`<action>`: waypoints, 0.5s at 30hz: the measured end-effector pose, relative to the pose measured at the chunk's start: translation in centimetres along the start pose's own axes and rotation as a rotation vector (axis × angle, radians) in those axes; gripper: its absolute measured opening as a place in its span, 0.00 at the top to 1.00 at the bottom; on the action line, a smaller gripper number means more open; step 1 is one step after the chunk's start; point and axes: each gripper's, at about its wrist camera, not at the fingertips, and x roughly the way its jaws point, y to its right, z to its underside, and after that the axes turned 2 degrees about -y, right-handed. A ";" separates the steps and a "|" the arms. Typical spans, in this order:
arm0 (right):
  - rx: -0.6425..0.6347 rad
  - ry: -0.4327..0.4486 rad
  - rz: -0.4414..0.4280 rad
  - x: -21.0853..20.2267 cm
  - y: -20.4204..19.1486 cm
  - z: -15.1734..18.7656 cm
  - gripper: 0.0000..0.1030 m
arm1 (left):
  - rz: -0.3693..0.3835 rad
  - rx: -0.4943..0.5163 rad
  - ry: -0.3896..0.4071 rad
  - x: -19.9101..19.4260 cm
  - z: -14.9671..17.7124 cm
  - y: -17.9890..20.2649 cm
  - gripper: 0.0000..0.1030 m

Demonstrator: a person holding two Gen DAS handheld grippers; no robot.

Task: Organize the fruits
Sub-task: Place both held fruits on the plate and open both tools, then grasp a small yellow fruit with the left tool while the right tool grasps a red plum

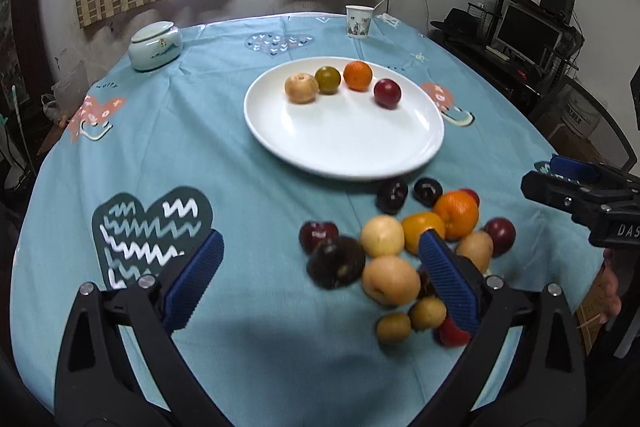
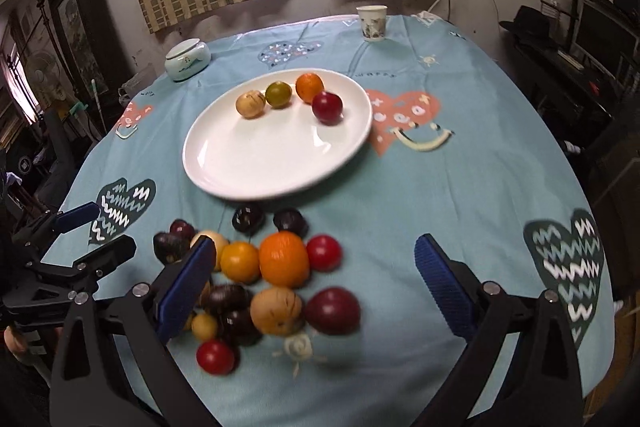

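The tabletop (image 1: 240, 155) is carrying a blue patterned cloth and is filling most of both views.

The plate (image 1: 344, 143), white and oval, is lying near the middle of the tabletop. Four fruits are sitting in a row along its far side: a tan fruit (image 1: 301, 89), a green fruit (image 1: 327, 79), an orange (image 1: 358, 75) and a red fruit (image 1: 387, 93). The rest of the plate is bare.

The fruit pile (image 2: 276, 267) is lying on the cloth just in front of the plate, apart from its rim. It is holding oranges, red, dark purple and tan fruits, most of them touching one another. The pile is blurred.

The left tool (image 1: 320, 283) is standing wide open above the cloth. Nothing is between its fingers; its right finger is overlapping the pile in view, and contact cannot be told.

The right tool (image 2: 316, 283) is also standing wide open and gripping nothing. Part of the pile is showing between its fingers, below them.

A lidded jar (image 1: 156, 45) and a paper cup (image 1: 359, 21) are standing at the far edge.
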 end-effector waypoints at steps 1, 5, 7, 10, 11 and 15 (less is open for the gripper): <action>0.003 -0.006 0.006 -0.1 0.1 0.5 0.02 | 0.002 -0.002 -0.006 0.0 0.4 0.0 0.03; 0.011 -0.030 0.018 0.1 0.4 1.7 0.02 | 0.005 -0.006 -0.026 -0.1 1.5 -0.2 0.03; 0.016 -0.039 0.018 0.3 0.5 2.1 0.02 | 0.001 -0.004 -0.032 -0.2 1.9 -0.2 0.03; 0.019 -0.046 0.026 0.3 0.6 2.7 0.02 | 0.002 0.002 -0.041 -0.2 2.5 -0.2 0.03; 0.018 -0.046 0.031 0.4 0.8 2.9 0.02 | 0.005 0.005 -0.046 -0.2 2.8 -0.2 0.03; -0.038 -0.012 0.110 -0.1 0.8 4.6 0.03 | 0.010 0.010 -0.077 0.4 3.8 -0.2 0.03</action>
